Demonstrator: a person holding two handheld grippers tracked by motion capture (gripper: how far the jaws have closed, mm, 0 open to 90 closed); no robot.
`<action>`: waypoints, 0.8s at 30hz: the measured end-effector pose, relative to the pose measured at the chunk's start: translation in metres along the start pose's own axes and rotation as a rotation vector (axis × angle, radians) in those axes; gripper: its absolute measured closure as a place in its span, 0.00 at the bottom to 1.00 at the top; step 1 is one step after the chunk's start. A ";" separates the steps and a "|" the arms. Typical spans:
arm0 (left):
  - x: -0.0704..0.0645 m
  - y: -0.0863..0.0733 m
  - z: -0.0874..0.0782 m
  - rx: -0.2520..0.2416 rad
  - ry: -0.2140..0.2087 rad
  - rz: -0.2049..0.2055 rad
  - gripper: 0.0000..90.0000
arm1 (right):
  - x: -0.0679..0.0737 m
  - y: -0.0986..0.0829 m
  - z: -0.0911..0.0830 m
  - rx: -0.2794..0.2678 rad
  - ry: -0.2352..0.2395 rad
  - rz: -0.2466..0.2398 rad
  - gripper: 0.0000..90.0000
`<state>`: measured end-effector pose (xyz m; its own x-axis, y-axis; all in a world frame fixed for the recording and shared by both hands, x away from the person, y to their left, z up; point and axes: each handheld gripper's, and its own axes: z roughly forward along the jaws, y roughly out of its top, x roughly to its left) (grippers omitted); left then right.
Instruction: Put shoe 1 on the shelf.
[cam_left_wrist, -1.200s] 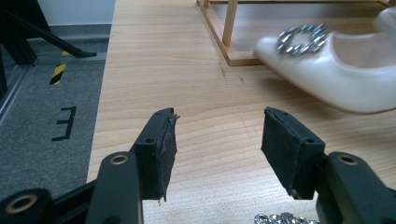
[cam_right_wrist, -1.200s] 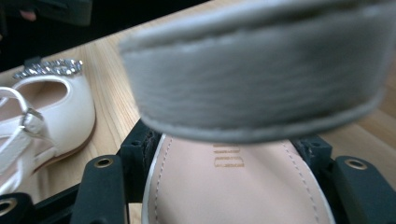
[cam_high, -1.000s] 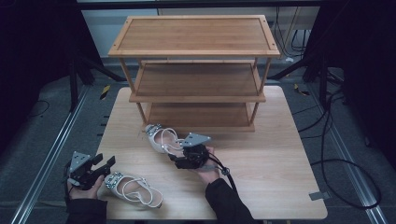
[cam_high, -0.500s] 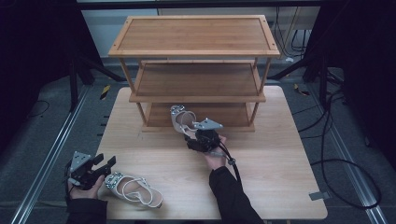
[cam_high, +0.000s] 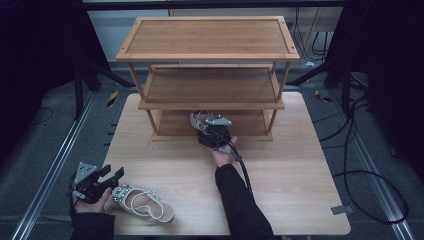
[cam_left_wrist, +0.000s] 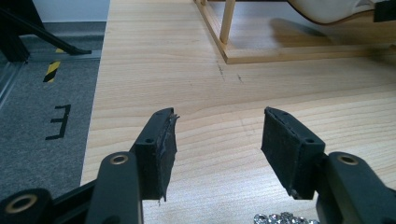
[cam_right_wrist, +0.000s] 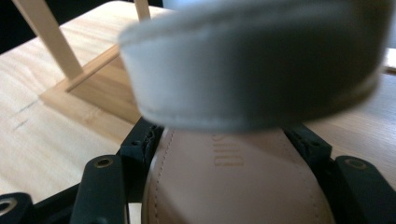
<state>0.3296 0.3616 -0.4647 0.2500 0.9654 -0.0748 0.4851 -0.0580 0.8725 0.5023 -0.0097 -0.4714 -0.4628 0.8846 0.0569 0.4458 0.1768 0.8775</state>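
My right gripper (cam_high: 210, 131) is shut on a white strappy sandal (cam_high: 199, 120) and holds it at the front of the wooden rack's (cam_high: 210, 97) bottom shelf. In the right gripper view the sandal's tan insole (cam_right_wrist: 233, 182) sits between the jaws, with its white strap (cam_right_wrist: 252, 65) blurred close above. The sandal's pale sole (cam_left_wrist: 336, 10) hangs over the bottom shelf in the left gripper view. A second white sandal (cam_high: 142, 202) with a jewelled toe (cam_left_wrist: 280, 218) lies on the table's front left. My left gripper (cam_left_wrist: 217, 144) stands open beside it, with nothing between its jaws.
The three-tier wooden rack stands at the back of the light wooden table (cam_high: 310, 170). Its top shelf (cam_high: 210, 37) and middle shelf (cam_high: 210, 85) are bare. Grey floor with a metal rail (cam_high: 50, 170) lies to the left; cables (cam_high: 370, 165) trail on the right.
My right gripper has carried its sandal from the table's middle forward to the rack's bottom shelf. The left gripper and the other sandal have stayed at the front left.
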 end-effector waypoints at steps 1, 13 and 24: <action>0.000 0.000 0.000 0.000 -0.001 0.000 0.48 | 0.001 0.000 0.003 0.002 -0.005 0.003 0.44; -0.003 0.001 0.000 0.003 0.002 0.012 0.48 | 0.002 -0.006 0.022 0.031 -0.056 -0.004 0.42; -0.004 0.001 0.001 0.011 -0.003 0.017 0.48 | -0.003 -0.012 0.007 0.066 -0.025 -0.015 0.23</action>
<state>0.3297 0.3573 -0.4642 0.2611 0.9634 -0.0613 0.4896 -0.0774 0.8685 0.5034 -0.0112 -0.4852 -0.4508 0.8921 0.0308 0.4889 0.2179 0.8447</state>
